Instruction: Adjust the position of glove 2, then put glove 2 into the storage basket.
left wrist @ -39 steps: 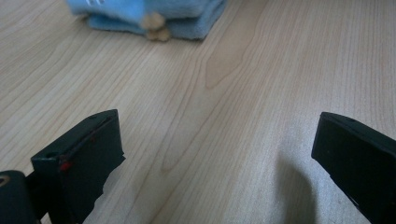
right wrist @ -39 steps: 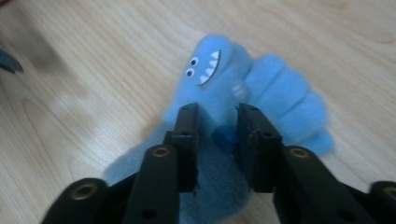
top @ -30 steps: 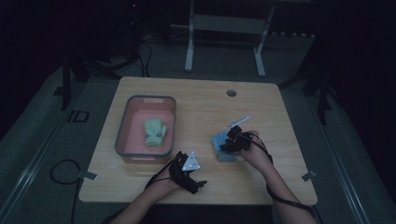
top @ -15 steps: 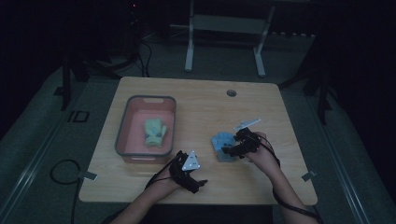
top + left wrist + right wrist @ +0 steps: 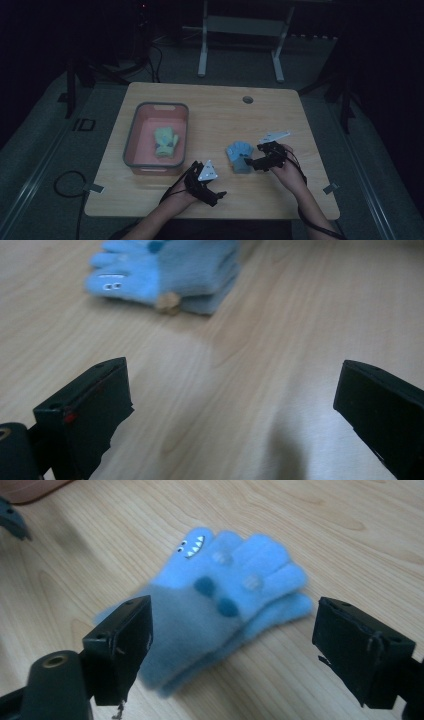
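Dark floor is lying all around the wooden worktop [image 5: 210,107]. Blue gloves [image 5: 239,156] are lying flat on it, at about 4 o'clock from the middle. Right claw [image 5: 250,162] is sitting just beside them with its jaws spread wide after opening, pinching nothing. Left claw [image 5: 220,195] is waiting at 6 o'clock, spread too. Green gloves [image 5: 165,141] are resting in the pink tub [image 5: 134,135] at 9 o'clock. I think the blue gloves are going there next, so a claw must pinch them first.

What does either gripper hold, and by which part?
Nothing: the right gripper, just opened, stands wide around the blue gloves; the left gripper is open over bare table.
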### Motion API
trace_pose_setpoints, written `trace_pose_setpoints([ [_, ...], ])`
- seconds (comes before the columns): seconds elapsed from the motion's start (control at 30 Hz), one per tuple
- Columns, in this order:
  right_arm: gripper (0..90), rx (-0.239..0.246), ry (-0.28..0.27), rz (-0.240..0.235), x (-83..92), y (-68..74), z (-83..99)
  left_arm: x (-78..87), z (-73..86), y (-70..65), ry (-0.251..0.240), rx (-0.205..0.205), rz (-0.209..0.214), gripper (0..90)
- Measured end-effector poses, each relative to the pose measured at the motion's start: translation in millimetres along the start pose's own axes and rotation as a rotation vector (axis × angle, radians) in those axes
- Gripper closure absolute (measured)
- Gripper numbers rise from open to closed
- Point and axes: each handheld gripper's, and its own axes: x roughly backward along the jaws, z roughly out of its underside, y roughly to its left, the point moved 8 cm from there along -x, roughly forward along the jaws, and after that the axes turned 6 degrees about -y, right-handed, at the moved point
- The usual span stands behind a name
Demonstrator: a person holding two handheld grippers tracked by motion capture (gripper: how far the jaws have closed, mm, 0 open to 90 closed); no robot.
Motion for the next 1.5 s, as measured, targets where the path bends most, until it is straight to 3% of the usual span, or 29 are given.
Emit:
trace_pose_setpoints([
  [0.07, 15.7, 0.006, -0.007, 0.008, 2.7, -2.5, 3.1, 0.0, -3.2, -1.4, -0.005, -0.011, 0.002, 2.3],
  [0.13, 16.7, -0.039, 0.019, 0.009, 6.0, -3.0, 7.5, -1.3, -5.2, -1.9, -0.009, -0.002, 0.005, 2.3],
  [0.23, 16.1, -0.052, 0.037, 0.005, 10.6, -2.4, 12.4, -5.3, -5.3, -3.9, 0.003, 0.006, 0.028, 2.3],
  [0.33, 14.0, -0.062, 0.028, 0.021, 13.3, -6.2, 16.6, -7.6, -6.0, -4.7, 0.015, -0.007, 0.034, 2.3],
  [0.5, 11.9, -0.127, -0.007, -0.001, 19.4, -8.6, 21.4, -11.4, -6.3, -4.7, 0.045, -0.001, 0.065, 2.3],
  [0.63, 11.7, -0.127, -0.025, 0.012, 24.6, -11.8, 21.7, -15.5, -10.3, -3.2, 0.057, -0.006, 0.068, 2.3],
  [0.77, 19.4, -0.116, -0.047, 0.019, 30.6, -14.4, 16.9, -20.8, -21.0, -3.0, 0.038, -0.021, 0.081, 2.4],
  [1.03, 34.1, -0.119, -0.072, 0.015, 30.8, -23.8, 4.5, -35.6, -40.6, 2.5, 0.026, -0.127, 0.08, 3.6],
  [1.3, 35.6, -0.123, -0.08, 0.003, 23.6, -29.8, -8.7, -50.2, -55.3, 9.7, 0.009, -0.169, 0.079, 12.7],
  [1.5, 39.6, -0.134, -0.072, -0.02, 14.2, -30.5, -14.7, -59.5, -60.9, 5.5, -0.004, -0.247, 0.088, 19.4],
])
